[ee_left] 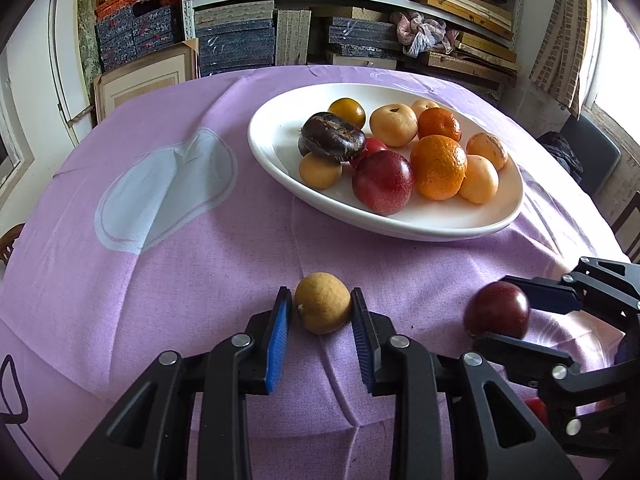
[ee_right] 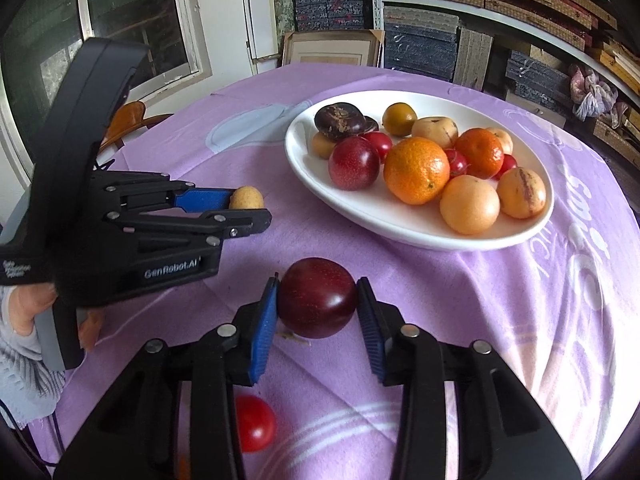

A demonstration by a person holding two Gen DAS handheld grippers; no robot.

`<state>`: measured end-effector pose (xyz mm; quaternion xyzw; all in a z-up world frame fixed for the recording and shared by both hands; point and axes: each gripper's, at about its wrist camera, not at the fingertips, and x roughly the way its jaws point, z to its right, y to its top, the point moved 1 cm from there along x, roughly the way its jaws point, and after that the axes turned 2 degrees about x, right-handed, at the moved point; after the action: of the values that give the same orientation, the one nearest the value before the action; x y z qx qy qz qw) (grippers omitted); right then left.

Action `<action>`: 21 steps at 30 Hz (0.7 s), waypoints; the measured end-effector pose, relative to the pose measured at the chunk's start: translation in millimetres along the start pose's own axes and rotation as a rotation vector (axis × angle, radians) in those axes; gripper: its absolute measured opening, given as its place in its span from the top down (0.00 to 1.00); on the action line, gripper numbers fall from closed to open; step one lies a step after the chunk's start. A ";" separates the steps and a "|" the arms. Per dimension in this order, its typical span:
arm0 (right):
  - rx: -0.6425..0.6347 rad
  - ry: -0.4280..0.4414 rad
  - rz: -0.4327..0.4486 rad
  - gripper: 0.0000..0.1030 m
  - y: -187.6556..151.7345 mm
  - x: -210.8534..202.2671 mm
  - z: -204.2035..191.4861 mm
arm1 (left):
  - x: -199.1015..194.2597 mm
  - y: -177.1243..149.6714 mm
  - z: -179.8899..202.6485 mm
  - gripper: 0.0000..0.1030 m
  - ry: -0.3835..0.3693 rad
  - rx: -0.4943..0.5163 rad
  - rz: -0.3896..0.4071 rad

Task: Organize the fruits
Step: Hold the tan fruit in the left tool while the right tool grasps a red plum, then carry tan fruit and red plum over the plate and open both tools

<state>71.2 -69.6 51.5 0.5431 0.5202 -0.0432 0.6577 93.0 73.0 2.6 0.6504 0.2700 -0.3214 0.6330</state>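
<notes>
A small yellow-brown fruit [ee_left: 323, 308] rests on the purple tablecloth, and my left gripper [ee_left: 320, 296] is shut on it, both blue pads against its sides. To its right, my right gripper [ee_right: 318, 284] is shut on a dark red plum [ee_right: 317, 298] that also touches the cloth. The right wrist view shows the left gripper [ee_right: 250, 206] from the side with the yellow-brown fruit [ee_right: 247, 198] at its tips. Beyond both stands a white oval plate [ee_left: 256, 136] with several oranges, plums and pale yellow fruits. A small red fruit [ee_right: 254, 422] lies loose below the right gripper.
The round table's purple cloth [ee_left: 160, 280] falls away at the edges. Shelves of stacked boxes [ee_left: 240, 40] fill the back wall. A wooden chair [ee_right: 132, 120] stands at the table's far left. A person's hand [ee_right: 24, 312] holds the left gripper's handle.
</notes>
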 end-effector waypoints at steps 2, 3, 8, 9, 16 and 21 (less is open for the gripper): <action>0.017 -0.003 0.012 0.63 -3.5 -8.6 5.4 | -1.4 -0.3 -0.4 0.71 -0.016 -0.005 0.006; 0.025 -0.005 0.018 0.63 -7.1 -13.4 8.4 | -3.7 -0.8 -1.1 0.71 -0.021 -0.006 0.016; 0.072 -0.021 0.048 0.63 -23.2 -37.1 21.4 | -22.8 -8.6 11.5 0.72 0.020 0.035 0.096; 0.084 -0.027 0.061 0.63 -25.3 -43.2 24.6 | -28.6 -9.4 17.3 0.72 0.045 0.054 0.120; 0.100 -0.073 0.168 0.63 -5.4 -87.3 43.9 | -74.9 8.1 35.9 0.72 0.149 0.102 0.313; 0.103 -0.085 0.245 0.63 33.8 -101.1 56.7 | -83.6 48.0 35.1 0.72 0.142 0.094 0.360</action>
<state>82.3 -150.3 140.7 0.6333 0.4187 -0.0120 0.6508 72.5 40.2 97.6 0.7380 0.1780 -0.1688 0.6287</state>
